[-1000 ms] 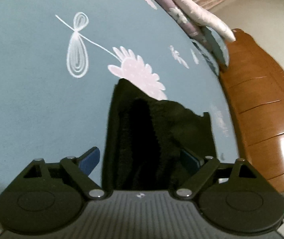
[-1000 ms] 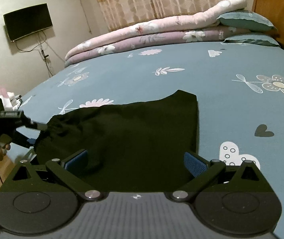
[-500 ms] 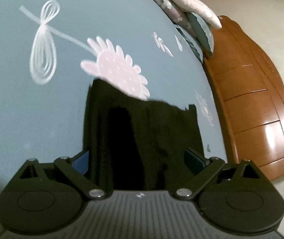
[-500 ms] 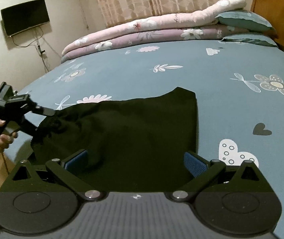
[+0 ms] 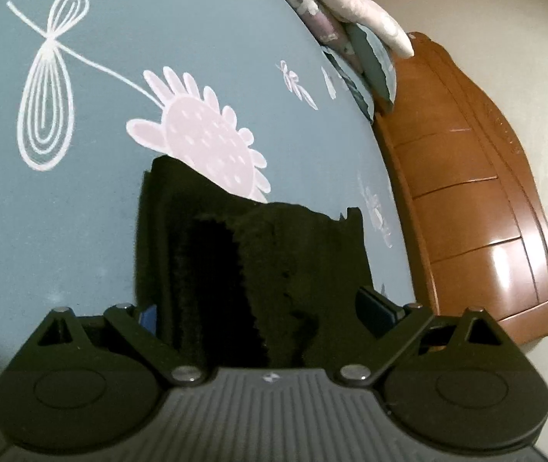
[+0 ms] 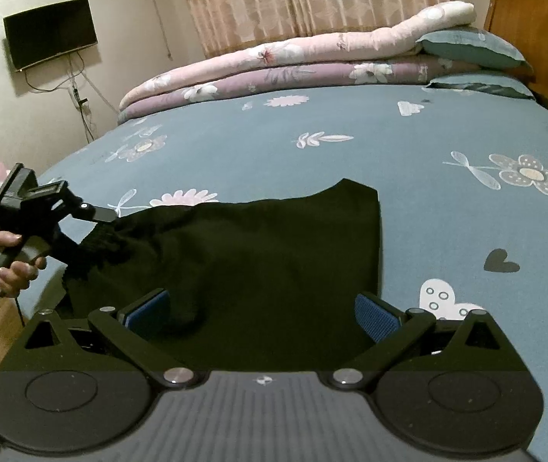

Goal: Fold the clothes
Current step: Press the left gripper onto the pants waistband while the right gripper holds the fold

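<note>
Left wrist view: the left gripper stands wide, its jaws having just been opening, with the gathered edge of the black knitted garment lying loose between the blue pads and running ahead of them over the blue flower-printed bedsheet. No pad presses on the cloth. Off to the right of the tool stands the brown wooden headboard, well apart.

Right wrist view: the right gripper is also spread wide and holds nothing; the garment spreads straight ahead of it, mostly flat, bunched at the end near the left gripper, which a hand carries at far left. The fold looks barely begun: smoothing and folding over remain. Rolled pink and purple quilts and blue pillows lie far beyond, clear of the work
</note>
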`<state>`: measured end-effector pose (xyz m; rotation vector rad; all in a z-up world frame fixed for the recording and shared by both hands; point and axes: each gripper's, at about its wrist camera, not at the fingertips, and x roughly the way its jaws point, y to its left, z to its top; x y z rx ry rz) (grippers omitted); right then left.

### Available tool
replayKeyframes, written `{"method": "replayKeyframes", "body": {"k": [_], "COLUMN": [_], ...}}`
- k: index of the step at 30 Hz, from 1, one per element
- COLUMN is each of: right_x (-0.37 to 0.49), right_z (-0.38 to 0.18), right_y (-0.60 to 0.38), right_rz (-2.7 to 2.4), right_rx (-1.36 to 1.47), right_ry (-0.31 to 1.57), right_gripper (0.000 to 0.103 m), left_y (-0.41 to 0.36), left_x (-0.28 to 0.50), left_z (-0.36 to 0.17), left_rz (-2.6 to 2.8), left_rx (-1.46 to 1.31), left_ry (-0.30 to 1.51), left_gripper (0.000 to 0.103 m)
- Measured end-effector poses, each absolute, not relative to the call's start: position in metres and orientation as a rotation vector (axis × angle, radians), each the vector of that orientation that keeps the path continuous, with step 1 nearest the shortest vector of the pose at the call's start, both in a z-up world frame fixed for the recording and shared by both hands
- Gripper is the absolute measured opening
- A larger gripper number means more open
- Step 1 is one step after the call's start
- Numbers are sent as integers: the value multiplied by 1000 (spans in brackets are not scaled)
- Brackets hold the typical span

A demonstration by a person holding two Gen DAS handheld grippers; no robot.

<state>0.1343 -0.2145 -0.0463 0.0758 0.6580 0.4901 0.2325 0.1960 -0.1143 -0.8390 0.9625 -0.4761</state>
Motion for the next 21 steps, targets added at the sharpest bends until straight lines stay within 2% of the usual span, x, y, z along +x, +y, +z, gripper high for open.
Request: {"method": "replayKeyframes", "body": {"k": [8,14,17,19,21], "right_x": [136,143,151,160,171], "right_z": [-46,-47,-45,-45,-46], "right_y": [-221,-232,-238,-241,-246], "right_rz": [495,499,508,525,544], "right_rx": [74,155,186,212,238], "right_ry": [666,670,674,683,704], "right_gripper": [103,103,103,103,103], "left_y": [185,178,167,169,175], "left_x": [185,229,227,221,213], "left_z": [-120,-120,-114,-115,-117], "left_rz": [-539,-520,-533,-529,-491], "left_rx": [-840,-877,-784,-779,-784], "left_ry": [991,993,994,985,999], "left_gripper": [95,95,94,85,61]}}
